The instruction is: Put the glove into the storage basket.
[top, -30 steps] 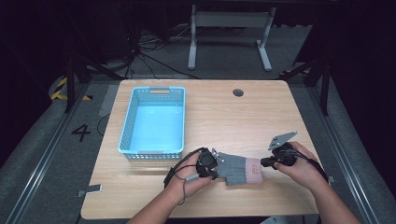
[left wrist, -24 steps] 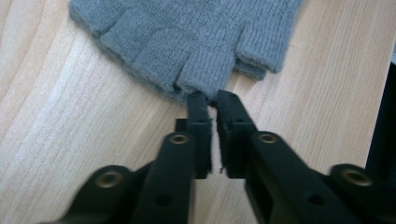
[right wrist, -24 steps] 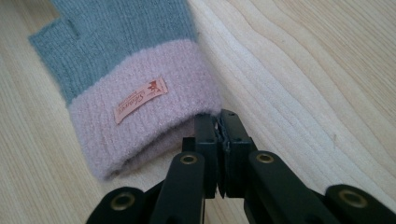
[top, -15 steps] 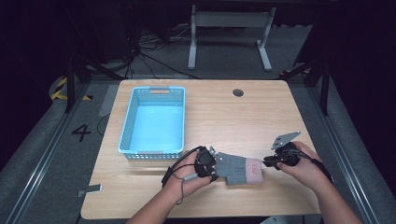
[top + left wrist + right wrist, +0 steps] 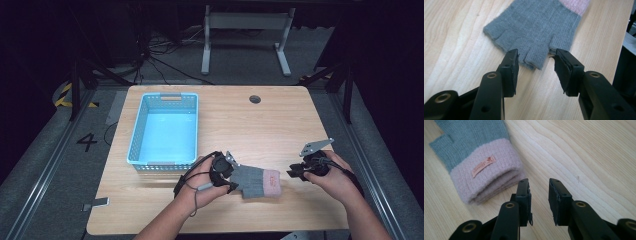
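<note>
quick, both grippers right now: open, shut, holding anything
Left gripper: open, jaws have just been opening, holds nothing; glove fingers lie just past the tips.
Right gripper: open, just been opening, empty, beside the glove's pink cuff.

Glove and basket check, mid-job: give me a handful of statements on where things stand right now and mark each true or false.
1. The grey glove lies flat on the wooden table. True.
2. The glove is inside the blue basket. False: it lies on the table, to the right of the basket's near corner, and nothing shows inside the basket.
3. The left tongs are clamped on the glove's finger end. False: their jaws have just been opening and stand apart, with the finger stubs between the tips, unpressed.
4. The glove's cuff is pink and bears a small label. True.
5. The right tongs hold the cuff. False: their jaws have just been opening, with bare table between them and the cuff beside them.
</note>
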`<action>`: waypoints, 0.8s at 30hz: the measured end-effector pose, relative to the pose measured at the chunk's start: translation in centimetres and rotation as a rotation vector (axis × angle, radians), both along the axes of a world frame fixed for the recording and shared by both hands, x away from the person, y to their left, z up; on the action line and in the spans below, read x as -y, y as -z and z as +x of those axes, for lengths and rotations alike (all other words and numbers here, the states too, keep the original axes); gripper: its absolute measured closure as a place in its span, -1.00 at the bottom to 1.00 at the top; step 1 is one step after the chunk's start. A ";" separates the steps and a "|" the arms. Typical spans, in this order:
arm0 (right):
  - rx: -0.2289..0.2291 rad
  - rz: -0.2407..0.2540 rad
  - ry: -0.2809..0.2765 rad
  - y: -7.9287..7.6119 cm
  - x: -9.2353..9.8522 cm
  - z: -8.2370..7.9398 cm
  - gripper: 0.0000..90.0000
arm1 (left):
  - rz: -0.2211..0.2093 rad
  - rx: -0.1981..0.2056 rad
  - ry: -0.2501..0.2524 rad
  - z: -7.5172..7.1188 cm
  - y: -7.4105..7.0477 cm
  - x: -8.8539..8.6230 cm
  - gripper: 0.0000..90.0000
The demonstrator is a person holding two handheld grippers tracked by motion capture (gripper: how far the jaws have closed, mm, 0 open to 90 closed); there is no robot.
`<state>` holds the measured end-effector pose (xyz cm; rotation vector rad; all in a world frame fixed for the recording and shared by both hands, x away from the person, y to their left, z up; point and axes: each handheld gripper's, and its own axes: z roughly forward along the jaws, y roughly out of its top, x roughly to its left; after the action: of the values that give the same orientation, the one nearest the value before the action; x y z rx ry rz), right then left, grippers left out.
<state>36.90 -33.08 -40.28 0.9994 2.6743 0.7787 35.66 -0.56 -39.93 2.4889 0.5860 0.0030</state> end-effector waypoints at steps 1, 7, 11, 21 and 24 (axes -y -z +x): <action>-0.001 0.003 0.007 0.0 0.2 0.0 0.57 | -0.008 0.001 0.008 0.1 -0.1 0.1 0.20; -0.001 0.028 0.038 -0.3 1.2 -0.2 0.56 | -0.044 0.013 0.054 0.3 -0.5 1.4 0.14; -0.004 0.035 0.057 -0.3 1.7 -0.4 0.53 | -0.051 0.021 0.073 0.7 -0.5 2.5 -0.01; -0.016 0.042 0.060 0.1 2.1 -1.2 0.49 | -0.021 0.053 0.115 1.6 0.2 4.5 -0.40; -0.019 0.045 0.065 0.2 2.2 -1.4 0.48 | -0.019 0.043 0.132 1.9 0.7 4.9 -0.46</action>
<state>35.47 -35.28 -40.44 1.1044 2.6363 0.8242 37.52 -5.50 -40.67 2.4979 0.4016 0.0001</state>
